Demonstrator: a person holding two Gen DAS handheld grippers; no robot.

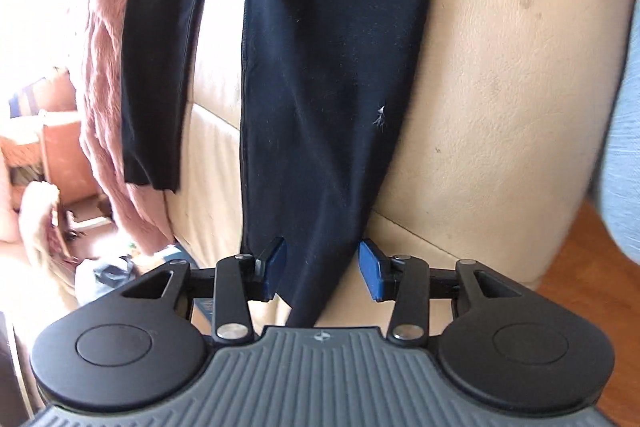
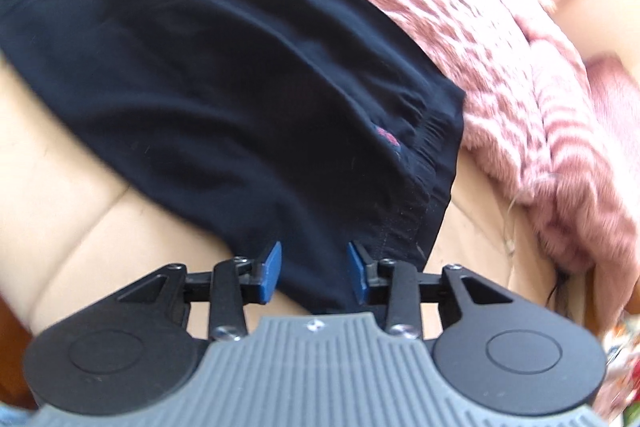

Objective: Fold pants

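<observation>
Black pants (image 1: 320,67) lie spread on a cream leather sofa (image 1: 500,87). In the left wrist view one leg runs from the top down between my left gripper's (image 1: 322,267) blue pads (image 1: 276,263), which stand apart around the cuff end without pinching it. The other leg (image 1: 160,67) lies to the left, its cuff free. In the right wrist view the pants (image 2: 220,87) show their gathered waistband (image 2: 432,163). My right gripper (image 2: 314,273) is open, its blue pads (image 2: 270,267) on either side of the waist corner.
A pink furry blanket (image 2: 520,87) lies beside the waistband and next to the far leg (image 1: 108,87). A wooden floor (image 1: 580,255) shows past the sofa edge. Clutter and boxes (image 1: 60,155) sit at the left. Light blue fabric (image 1: 624,147) is at the right edge.
</observation>
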